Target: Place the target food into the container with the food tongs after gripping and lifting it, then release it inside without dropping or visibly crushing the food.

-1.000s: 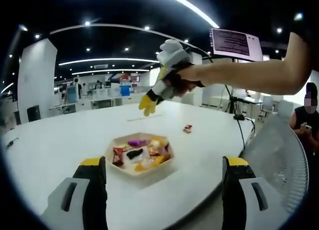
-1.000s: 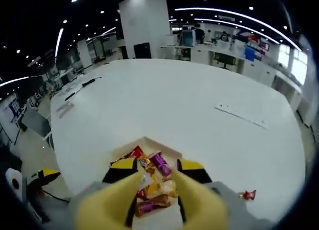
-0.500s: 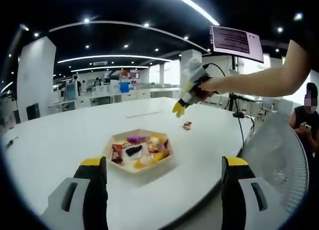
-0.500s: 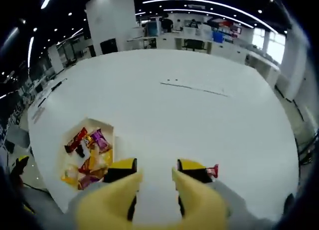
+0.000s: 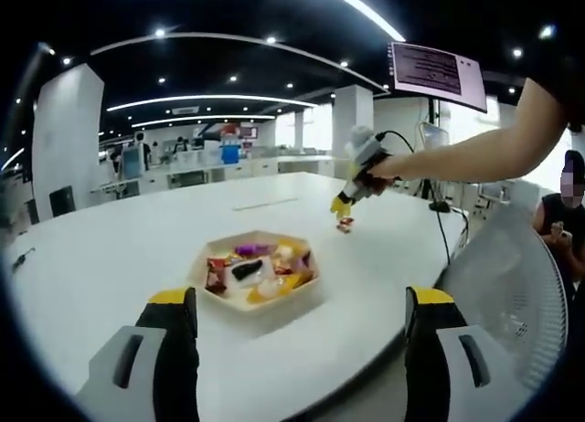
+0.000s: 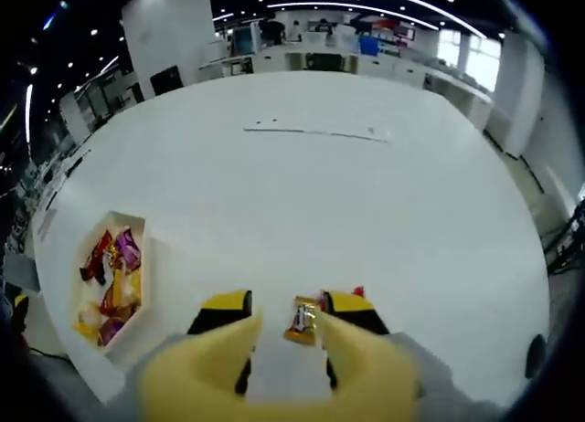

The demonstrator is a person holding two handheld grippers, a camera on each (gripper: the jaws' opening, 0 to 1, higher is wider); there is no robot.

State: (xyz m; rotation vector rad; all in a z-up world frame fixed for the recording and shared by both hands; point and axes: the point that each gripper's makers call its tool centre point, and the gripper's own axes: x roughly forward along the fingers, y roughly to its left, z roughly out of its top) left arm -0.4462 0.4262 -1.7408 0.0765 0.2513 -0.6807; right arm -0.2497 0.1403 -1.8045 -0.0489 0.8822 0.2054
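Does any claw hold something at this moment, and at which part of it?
Nothing is held. The right claw is open around the loose wrapped candy on the table, not yet closed on it. The left claw is open and empty.

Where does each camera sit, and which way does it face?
Left gripper view: low at the table edge, facing across it to the tray of wrapped snacks, the person's arm and right gripper; own fingers wide apart.
Right gripper view: looks down on the table; fingers straddle a snack packet.
Shared: tray, packet, table.
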